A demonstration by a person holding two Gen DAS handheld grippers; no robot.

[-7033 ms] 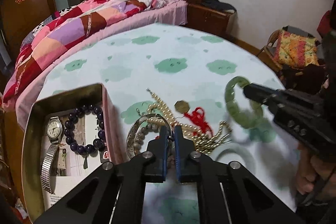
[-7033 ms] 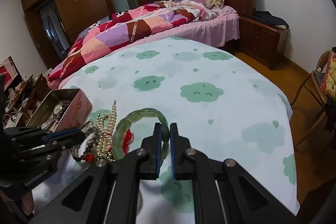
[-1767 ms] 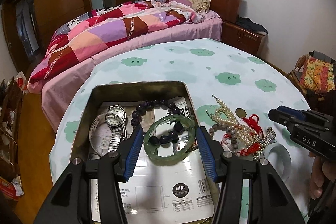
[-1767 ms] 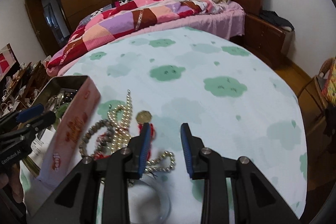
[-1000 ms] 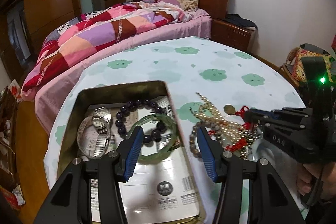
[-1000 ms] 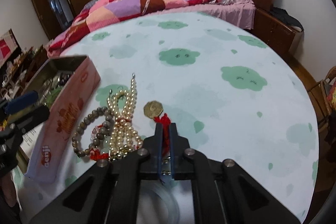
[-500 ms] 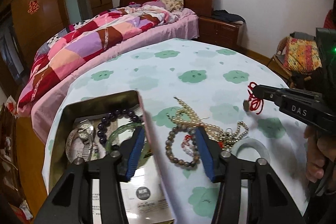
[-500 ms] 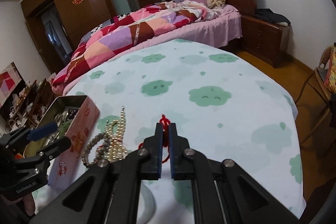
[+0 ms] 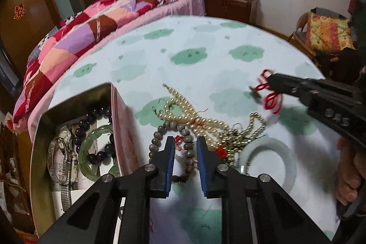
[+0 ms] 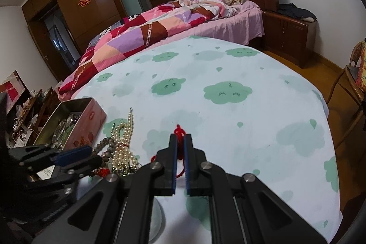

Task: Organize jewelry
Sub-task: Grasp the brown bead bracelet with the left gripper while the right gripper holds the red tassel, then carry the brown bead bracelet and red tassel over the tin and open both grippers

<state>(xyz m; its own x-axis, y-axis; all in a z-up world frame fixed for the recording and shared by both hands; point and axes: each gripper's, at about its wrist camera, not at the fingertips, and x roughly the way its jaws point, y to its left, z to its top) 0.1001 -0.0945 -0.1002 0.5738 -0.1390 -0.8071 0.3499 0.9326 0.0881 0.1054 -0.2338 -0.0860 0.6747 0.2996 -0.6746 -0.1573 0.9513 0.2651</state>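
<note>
My left gripper (image 9: 184, 145) hangs low over the brown bead bracelet (image 9: 157, 136) on the tablecloth. Its jaws are closing, with beads and a red knot between the blue pads (image 9: 169, 157), which do not press on them. My right gripper (image 10: 180, 141) is shut on a red cord (image 10: 179, 129). In the left wrist view that cord (image 9: 272, 102) dangles from the right gripper (image 9: 271, 81) with a coin pendant (image 9: 255, 92), above the table. A pearl necklace (image 9: 183, 106) and a white bangle (image 9: 286, 159) lie beside the bracelet.
An open tin (image 9: 43, 120) at the left holds a watch (image 9: 61, 141), a dark bead bracelet (image 9: 100, 154) and a green bangle (image 9: 91, 136). The round table's cloud-print cloth (image 10: 228, 90) stretches beyond. A bed (image 10: 160, 22) stands behind, a cushioned chair (image 9: 327, 31) to the right.
My left gripper has moved right, from over the tin to over the brown bead bracelet, and its jaws have narrowed. My right gripper has lifted the red cord and coin off the pile.
</note>
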